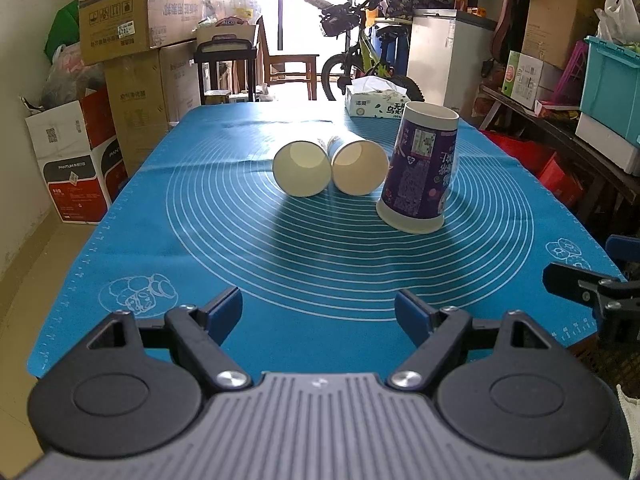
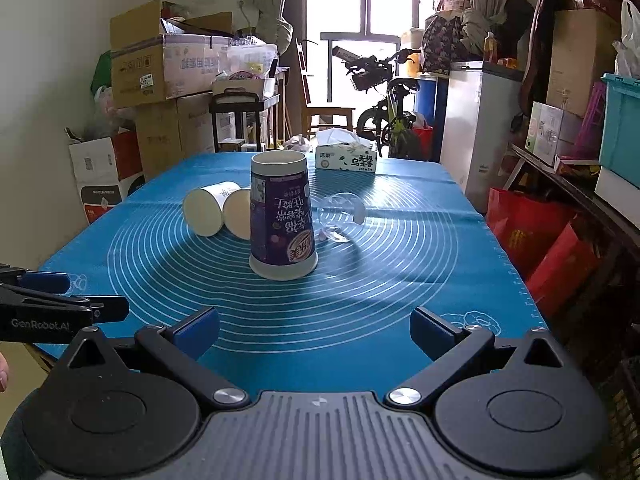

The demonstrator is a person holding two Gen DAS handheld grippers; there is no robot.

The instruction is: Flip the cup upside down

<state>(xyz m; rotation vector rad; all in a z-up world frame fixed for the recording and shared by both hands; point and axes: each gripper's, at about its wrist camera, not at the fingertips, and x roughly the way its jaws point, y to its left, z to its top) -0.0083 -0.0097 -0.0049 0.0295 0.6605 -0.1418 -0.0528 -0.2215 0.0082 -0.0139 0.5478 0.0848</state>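
Grippers first, nearest the near edge of the blue mat: left gripper with fingers spread wide, nothing between the blue pads; right gripper likewise wide and empty. Both hover over the mat's near edge, well apart from every cup.

Mid-mat: purple printed cup standing mouth-down on its wide rim, base up, print reading inverted. Judged already flipped. Just beyond and toward the left edge: two plain paper cups lying on their sides, touching each other, mouths toward the cameras — left paper cup and right paper cup. Toward the right of the purple cup, a clear plastic cup on its side as well.

Step in hand, as a judgement: between cups, approach not begun. Next move probably calls for reaching past the purple cup, closing across a lying cup's wall, then tipping it mouth-down. Thin walls, so a light squeeze.

Far edge: tissue box.

Hard to make out: clear cup hidden behind the purple cup in the left wrist view; its outline faint against the mat; which cup comes next, cannot tell.
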